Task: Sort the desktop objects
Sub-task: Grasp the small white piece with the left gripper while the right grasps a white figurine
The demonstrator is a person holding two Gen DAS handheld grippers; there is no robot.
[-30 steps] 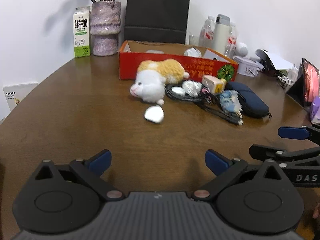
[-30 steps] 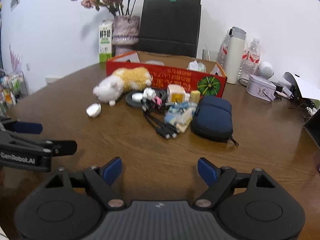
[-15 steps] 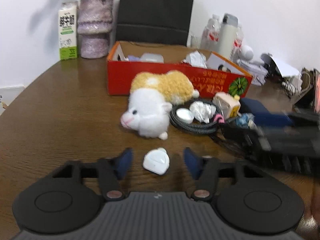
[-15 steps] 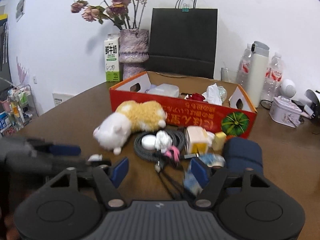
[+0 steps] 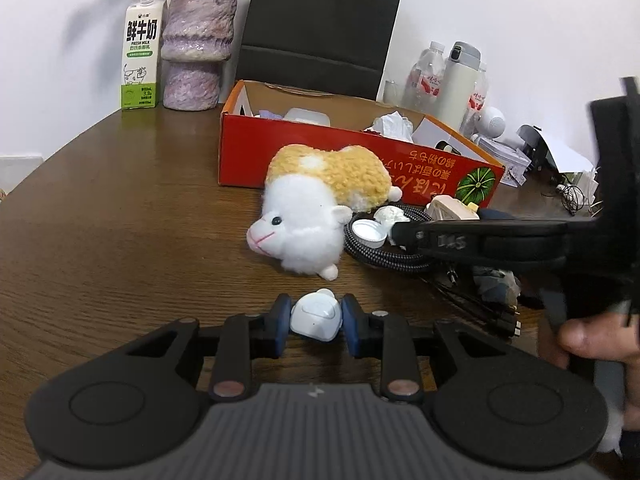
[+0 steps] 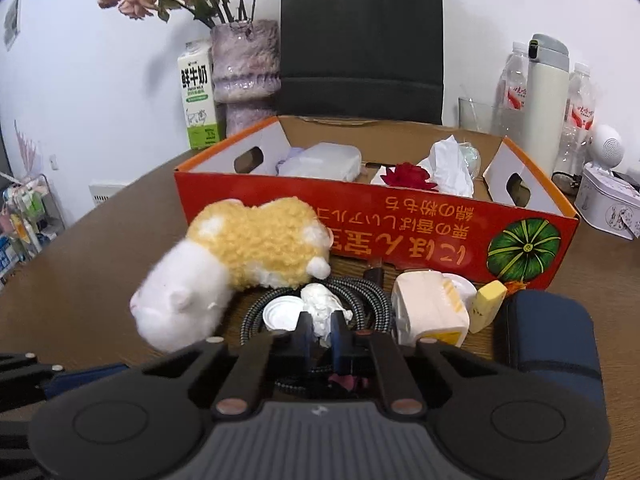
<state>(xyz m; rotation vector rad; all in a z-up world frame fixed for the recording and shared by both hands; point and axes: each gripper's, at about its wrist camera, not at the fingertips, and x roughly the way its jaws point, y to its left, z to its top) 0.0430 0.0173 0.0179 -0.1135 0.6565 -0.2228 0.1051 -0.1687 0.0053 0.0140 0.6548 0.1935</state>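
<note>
A small white case (image 5: 316, 318) lies on the brown table (image 5: 120, 240); my left gripper (image 5: 315, 312) is closing, and both blue pads touch its sides. My right gripper (image 6: 321, 330) is closing too, its pads pinching a crumpled white paper ball (image 6: 320, 304) inside a coiled black cable (image 6: 368, 304), next to a white cap (image 6: 282, 316). In the left wrist view the right gripper's arm (image 5: 480, 240) reaches across the pile. A white and yellow plush hamster (image 5: 316, 208) lies in front of the red cardboard box (image 6: 400, 216).
A cream plug (image 6: 428, 308), a yellow block (image 6: 490, 304) and a navy pouch (image 6: 552, 332) lie right of the cable. Behind the box stand a milk carton (image 5: 142, 52), a vase (image 5: 196, 48), a black bag (image 5: 320, 28) and bottles (image 6: 546, 92). A hand (image 5: 592, 340) holds the right gripper.
Both grippers moved forward to the pile. The left jaws went from wide open to closed around the white case. The right jaws narrowed onto the crumpled paper.
</note>
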